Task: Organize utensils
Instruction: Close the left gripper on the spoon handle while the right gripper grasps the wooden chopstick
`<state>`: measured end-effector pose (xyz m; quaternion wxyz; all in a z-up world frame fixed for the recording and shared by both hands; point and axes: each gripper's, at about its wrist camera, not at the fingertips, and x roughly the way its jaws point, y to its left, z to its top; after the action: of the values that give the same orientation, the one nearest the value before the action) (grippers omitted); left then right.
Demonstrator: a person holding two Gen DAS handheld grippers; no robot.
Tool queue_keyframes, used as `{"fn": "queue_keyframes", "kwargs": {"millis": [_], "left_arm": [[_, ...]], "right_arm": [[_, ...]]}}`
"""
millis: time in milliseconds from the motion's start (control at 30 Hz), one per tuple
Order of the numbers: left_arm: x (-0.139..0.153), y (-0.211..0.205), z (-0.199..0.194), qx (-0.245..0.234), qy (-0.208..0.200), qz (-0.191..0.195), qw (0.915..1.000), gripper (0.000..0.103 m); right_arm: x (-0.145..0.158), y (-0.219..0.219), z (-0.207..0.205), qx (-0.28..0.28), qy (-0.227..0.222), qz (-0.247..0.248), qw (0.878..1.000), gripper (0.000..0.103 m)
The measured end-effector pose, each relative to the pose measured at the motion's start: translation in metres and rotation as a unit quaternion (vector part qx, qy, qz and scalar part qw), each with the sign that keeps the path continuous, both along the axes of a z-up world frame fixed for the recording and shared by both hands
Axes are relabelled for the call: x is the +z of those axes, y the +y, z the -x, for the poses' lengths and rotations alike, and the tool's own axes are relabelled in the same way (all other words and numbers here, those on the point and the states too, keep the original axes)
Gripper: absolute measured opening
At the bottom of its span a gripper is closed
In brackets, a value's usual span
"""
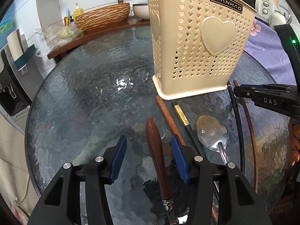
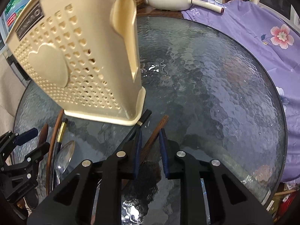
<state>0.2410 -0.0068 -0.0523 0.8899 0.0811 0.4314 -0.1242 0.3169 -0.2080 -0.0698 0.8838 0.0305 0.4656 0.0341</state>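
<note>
left gripper [image 1: 149,161]: your jaws spread, straddling wooden-handled knife [image 1: 156,161] flat on surface [image 1: 84,103] | right gripper [image 2: 150,150]: jaws narrow around brown chopstick [image 2: 152,139], contact unclear | holder [image 1: 196,43] just beyond | both stiff, light, slick: take knife mid-handle

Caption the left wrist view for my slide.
Left claw open around a wooden-handled knife beside the heart-patterned utensil holder.
</note>
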Motion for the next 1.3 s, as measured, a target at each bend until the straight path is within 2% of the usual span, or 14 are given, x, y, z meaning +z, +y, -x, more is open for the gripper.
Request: {"fn": "queue_keyframes", "kwargs": {"millis": [200,400,533,700,900,1000,1300], "left_arm": [[0.000,-0.002,-0.002,-0.002,0.003,0.006,1.0000,0.038],[0.001,-0.004,-0.003,0.002,0.003,0.014,0.9999,0.034],[0.001,0.000,-0.005,0.010,0.007,0.026,0.9996,0.024],[0.002,0.002,-0.008,0.011,0.009,0.029,0.9995,0.017],[0.001,0.002,-0.010,0.013,0.011,0.036,0.9992,0.016],[0.002,0.002,-0.010,0.016,0.010,0.042,0.9989,0.016],[0.028,0.009,-0.004,0.013,-0.022,0.066,0.9975,0.015]], "right_arm": [[-0.002,-0.007,-0.007,-0.012,-0.004,-0.009,1.000,0.014],[-0.006,-0.025,-0.009,-0.035,-0.008,-0.061,0.997,0.008],[-0.009,-0.037,-0.010,-0.050,-0.012,-0.095,0.994,0.007],[-0.008,-0.044,-0.009,-0.052,-0.014,-0.120,0.991,0.007],[-0.001,-0.050,-0.003,-0.046,-0.023,-0.154,0.987,0.007],[0.006,-0.052,0.004,-0.047,-0.038,-0.150,0.987,0.007],[0.041,-0.054,0.026,-0.036,-0.095,-0.163,0.981,0.007]]}}
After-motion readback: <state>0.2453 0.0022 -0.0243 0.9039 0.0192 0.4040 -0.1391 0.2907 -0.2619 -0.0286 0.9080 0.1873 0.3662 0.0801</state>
